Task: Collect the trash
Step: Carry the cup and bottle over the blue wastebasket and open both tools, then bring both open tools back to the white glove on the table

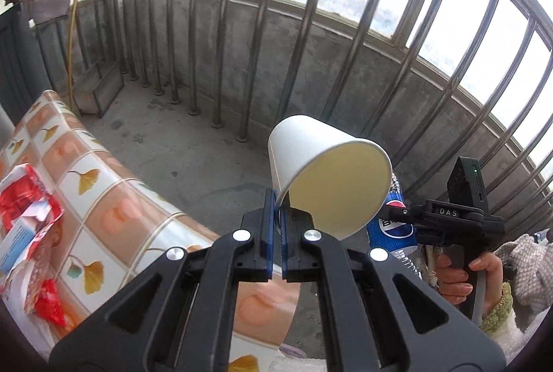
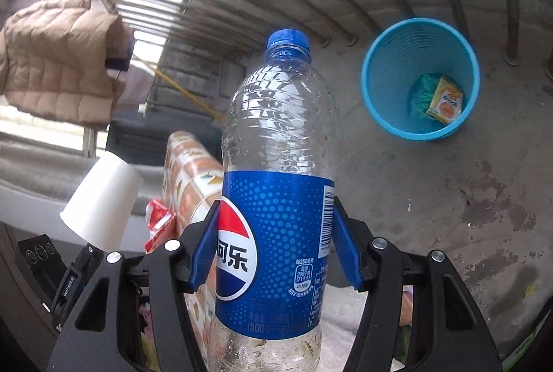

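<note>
Left gripper (image 1: 277, 209): jaws pinched tight on rim of white paper cup (image 1: 321, 171), held off the table's (image 1: 114, 185) edge. Right gripper (image 2: 276, 247): pads clamp clear cola bottle (image 2: 276, 185) at label. Blue bin (image 2: 420, 78) on floor holds a yellow carton (image 2: 446, 99).

Plastic bottle (image 2: 276, 185): blue label with the Pepsi globe, white characters "可乐", a barcode, small print reading "每250毫升", "4% NRV", "500".
Right gripper (image 1: 401, 211) body: white letters "DAS".
Left gripper (image 2: 90, 245) side: "GenRobot.AI".
Yellow carton (image 2: 445, 100) in blue bin (image 2: 380, 88): print unreadable.
</note>
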The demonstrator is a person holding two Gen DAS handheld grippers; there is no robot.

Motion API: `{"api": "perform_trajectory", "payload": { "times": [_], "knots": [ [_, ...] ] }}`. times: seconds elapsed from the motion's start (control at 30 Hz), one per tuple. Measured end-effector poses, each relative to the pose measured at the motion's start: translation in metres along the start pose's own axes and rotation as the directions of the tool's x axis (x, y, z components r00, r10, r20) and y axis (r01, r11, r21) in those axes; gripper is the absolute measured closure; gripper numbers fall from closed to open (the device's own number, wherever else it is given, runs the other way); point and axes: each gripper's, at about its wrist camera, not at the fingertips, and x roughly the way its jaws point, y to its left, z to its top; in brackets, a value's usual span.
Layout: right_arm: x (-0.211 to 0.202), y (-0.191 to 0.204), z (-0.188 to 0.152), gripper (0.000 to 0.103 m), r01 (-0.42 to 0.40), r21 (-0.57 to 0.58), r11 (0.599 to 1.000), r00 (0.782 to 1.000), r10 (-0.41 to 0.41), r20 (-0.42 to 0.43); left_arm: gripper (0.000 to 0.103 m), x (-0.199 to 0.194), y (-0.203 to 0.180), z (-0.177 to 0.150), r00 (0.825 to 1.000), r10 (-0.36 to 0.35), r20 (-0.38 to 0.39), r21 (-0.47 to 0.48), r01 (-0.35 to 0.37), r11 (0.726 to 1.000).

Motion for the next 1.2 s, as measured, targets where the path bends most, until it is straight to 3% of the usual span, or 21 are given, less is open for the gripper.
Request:
{"api": "perform_trajectory", "payload": {
  "times": [0.13,0.23,0.33,0.37,0.4,0.43,0.47,0.57,0.6,0.67,0.9,1.03,1.13,1.2],
  "knots": [
    [0.009,-0.047,0.016,0.044,-0.012,0.127,0.992,1.000,0.013,-0.005,0.102,0.077,-0.012,0.012,0.989,-0.023,-0.149,-0.002,0.023,1.000],
    [0.020,-0.070,0.034,0.043,-0.035,0.202,0.979,0.999,0.040,-0.018,0.102,0.128,-0.025,0.024,0.968,-0.041,-0.247,-0.001,0.042,0.999],
    [0.025,-0.087,0.061,0.042,-0.069,0.270,0.961,0.997,0.074,-0.008,0.101,0.168,-0.036,0.048,0.957,-0.044,-0.286,-0.005,0.045,0.999],
    [0.028,-0.093,0.073,0.041,-0.081,0.290,0.954,0.997,0.081,0.009,0.093,0.178,-0.040,0.056,0.957,-0.056,-0.285,-0.003,0.057,0.998],
    [0.034,-0.100,0.086,0.032,-0.112,0.302,0.947,0.994,0.109,0.029,0.082,0.193,-0.043,0.065,0.952,-0.088,-0.293,-0.019,0.087,0.996],
    [0.041,-0.109,0.096,0.025,-0.133,0.313,0.940,0.991,0.126,0.040,0.056,0.204,-0.044,0.070,0.949,-0.090,-0.301,-0.034,0.084,0.996],
    [0.048,-0.120,0.105,0.022,-0.132,0.344,0.929,0.991,0.121,0.055,0.046,0.212,-0.045,0.073,0.951,-0.071,-0.300,-0.040,0.062,0.997],
    [0.073,-0.159,0.116,0.022,-0.131,0.464,0.876,0.991,0.111,0.071,0.045,0.224,-0.042,0.075,0.965,-0.031,-0.261,-0.072,0.013,0.997],
    [0.078,-0.171,0.112,0.022,-0.127,0.513,0.849,0.992,0.101,0.077,0.045,0.222,-0.035,0.071,0.967,-0.028,-0.253,-0.115,-0.001,0.993],
    [0.084,-0.176,0.105,0.022,-0.143,0.531,0.835,0.990,0.115,0.086,0.045,0.213,-0.025,0.064,0.967,-0.066,-0.244,-0.176,0.023,0.984],
    [0.075,-0.148,0.079,0.022,-0.102,0.407,0.908,0.994,0.077,0.077,0.045,0.122,0.018,0.036,0.988,-0.072,-0.134,-0.217,0.041,0.975],
    [0.073,-0.105,0.061,0.022,-0.030,0.255,0.966,0.999,0.022,0.031,0.040,0.054,0.046,0.008,1.000,0.000,-0.027,-0.231,-0.007,0.973],
    [0.078,-0.053,0.042,0.022,0.024,0.068,0.997,1.000,-0.023,-0.016,0.038,0.000,0.063,-0.025,0.997,0.068,0.039,-0.225,-0.058,0.973],
    [0.081,-0.013,0.027,0.022,0.034,-0.080,0.996,0.999,-0.038,-0.039,0.037,-0.036,0.073,-0.048,0.989,0.118,0.085,-0.211,-0.098,0.973]
  ]
}}
